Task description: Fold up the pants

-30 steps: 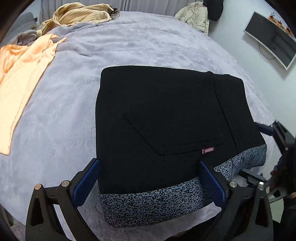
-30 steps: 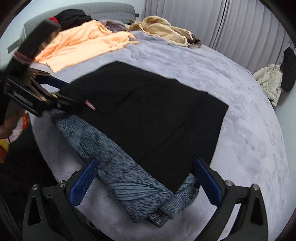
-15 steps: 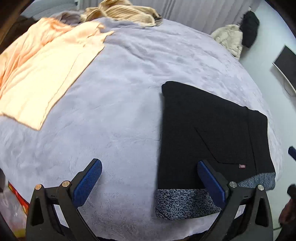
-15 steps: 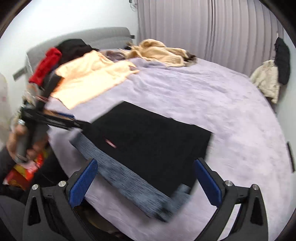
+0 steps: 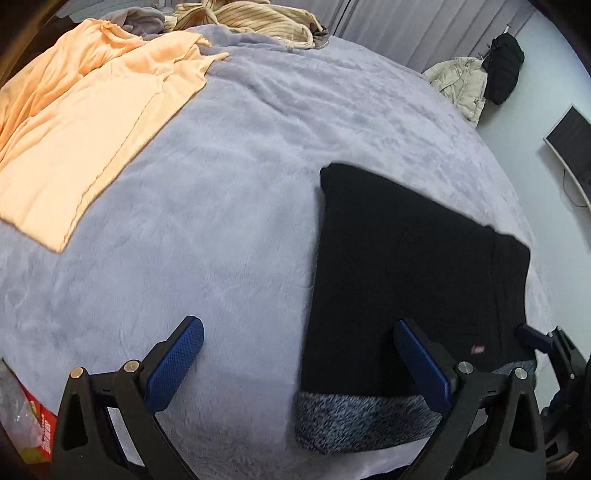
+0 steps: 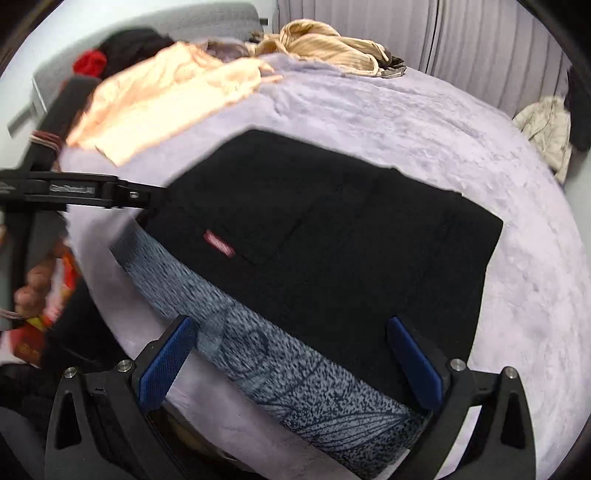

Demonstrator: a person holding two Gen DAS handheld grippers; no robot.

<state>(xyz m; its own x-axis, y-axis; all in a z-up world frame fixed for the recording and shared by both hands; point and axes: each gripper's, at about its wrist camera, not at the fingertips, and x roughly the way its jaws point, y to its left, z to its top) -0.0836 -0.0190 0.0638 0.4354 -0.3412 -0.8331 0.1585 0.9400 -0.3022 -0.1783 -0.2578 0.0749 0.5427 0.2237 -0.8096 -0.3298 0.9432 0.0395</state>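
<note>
While both grippers hang above the near edge of a bed w/ a lilac-grey blanket (image 5: 229, 206), the black pants (image 5: 413, 280) lie folded into a flat rectangle on the blanket, close to that near edge. A band of blue-grey speckled fabric (image 6: 280, 373) sticks out from under the black layer along the near side, w/ a small red label (image 6: 220, 243) on the black part just above it.

Left gripper (image 5: 295, 369): jaws spread wide, nothing between the blue pads; its left pad sits over bare blanket, its right pad over the near part of the pants. Can't tell if the pads touch the cloth.

Right gripper (image 6: 291, 369): jaws also spread wide, empty, framing the speckled band and the black edge. In the right wrist view the left gripper shows from the side at far left, tip at the pants' corner; that view is blurred.

Further back on the bed: an orange garment (image 5: 85, 122) spread out at left, a tan ribbed sweater (image 5: 255, 18) bunched at the far edge. A cream jacket (image 5: 458, 81) and a dark one hang by the wall at right
</note>
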